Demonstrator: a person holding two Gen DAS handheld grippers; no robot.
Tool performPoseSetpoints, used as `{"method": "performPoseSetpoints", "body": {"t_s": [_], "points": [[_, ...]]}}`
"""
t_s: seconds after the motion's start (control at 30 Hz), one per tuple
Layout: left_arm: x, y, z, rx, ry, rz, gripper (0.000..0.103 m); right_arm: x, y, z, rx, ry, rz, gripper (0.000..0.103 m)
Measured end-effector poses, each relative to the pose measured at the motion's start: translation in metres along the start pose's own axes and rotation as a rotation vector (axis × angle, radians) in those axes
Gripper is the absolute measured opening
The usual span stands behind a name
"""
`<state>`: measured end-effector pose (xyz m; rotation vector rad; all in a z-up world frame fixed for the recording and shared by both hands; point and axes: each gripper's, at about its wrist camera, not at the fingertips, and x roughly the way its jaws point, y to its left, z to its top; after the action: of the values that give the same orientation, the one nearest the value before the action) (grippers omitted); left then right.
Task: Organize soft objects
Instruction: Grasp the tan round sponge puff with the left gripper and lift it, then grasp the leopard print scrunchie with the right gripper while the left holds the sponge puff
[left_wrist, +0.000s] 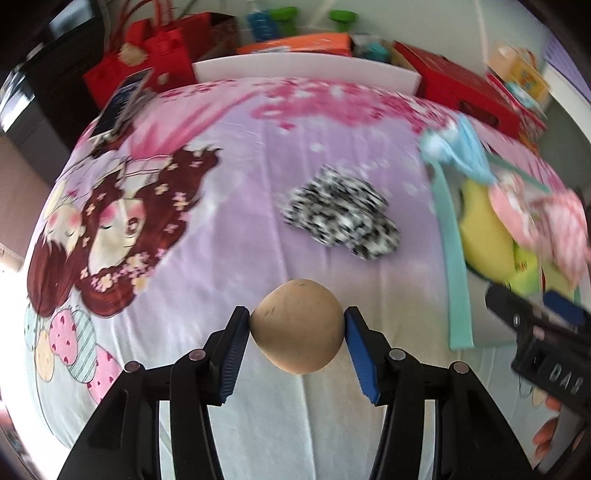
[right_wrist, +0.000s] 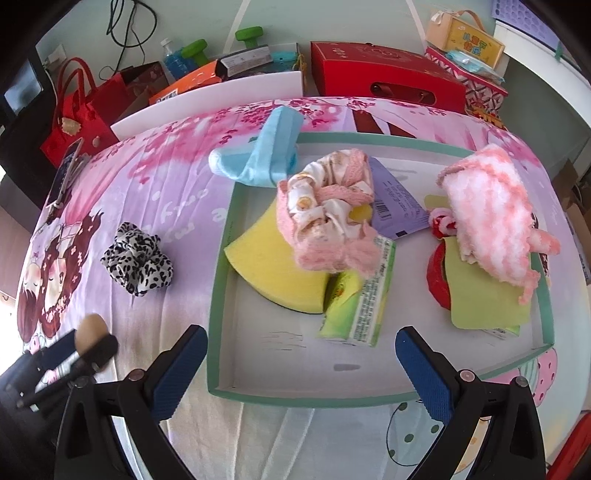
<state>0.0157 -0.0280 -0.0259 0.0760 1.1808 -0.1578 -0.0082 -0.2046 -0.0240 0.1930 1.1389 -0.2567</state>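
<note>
My left gripper (left_wrist: 297, 326) is shut on a tan egg-shaped sponge (left_wrist: 297, 325) and holds it above the cartoon bedsheet; the sponge also shows in the right wrist view (right_wrist: 90, 328). A black-and-white leopard scrunchie (left_wrist: 343, 212) (right_wrist: 138, 262) lies on the sheet beyond it. My right gripper (right_wrist: 301, 363) is open and empty over the near edge of a green-rimmed box (right_wrist: 218, 280), which holds a yellow sponge (right_wrist: 273, 266), a pink scrunchie (right_wrist: 328, 218), a green packet (right_wrist: 354, 306) and a pink-white cloth (right_wrist: 491, 210). A light blue sock (right_wrist: 258, 155) drapes over the box's far left corner.
Red gift bags (right_wrist: 77, 107), a red box (right_wrist: 384, 74), an orange box (right_wrist: 192, 83), green dumbbells (right_wrist: 194, 46) and a white board (right_wrist: 207, 98) crowd the far side. A phone on a stand (left_wrist: 122, 103) stands at the sheet's far left.
</note>
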Motion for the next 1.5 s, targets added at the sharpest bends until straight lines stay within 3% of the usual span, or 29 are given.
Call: {"method": "performPoseSetpoints", "body": {"t_s": [0.3, 0.4, 0.7, 1.03, 1.5], "points": [[-0.002, 0.034, 0.017, -0.202, -0.048, 0.015, 0.054, -0.006, 0.020, 0.005, -0.026, -0.048, 0.039, 0.103], [0.001, 0.045, 0.026, -0.262, -0.059, 0.046, 0.054, -0.013, 0.031, 0.008, -0.049, -0.090, 0.057, 0.103], [0.009, 0.079, 0.031, -0.439, -0.065, 0.034, 0.054, -0.031, 0.067, 0.015, -0.159, -0.214, 0.096, 0.103], [0.016, 0.110, 0.032, -0.559, -0.062, 0.044, 0.054, -0.002, 0.113, 0.019, -0.288, -0.213, 0.092, 0.103], [0.038, 0.122, 0.042, -0.586, -0.011, 0.055, 0.054, 0.039, 0.137, 0.023, -0.318, -0.132, 0.113, 0.100]]}}
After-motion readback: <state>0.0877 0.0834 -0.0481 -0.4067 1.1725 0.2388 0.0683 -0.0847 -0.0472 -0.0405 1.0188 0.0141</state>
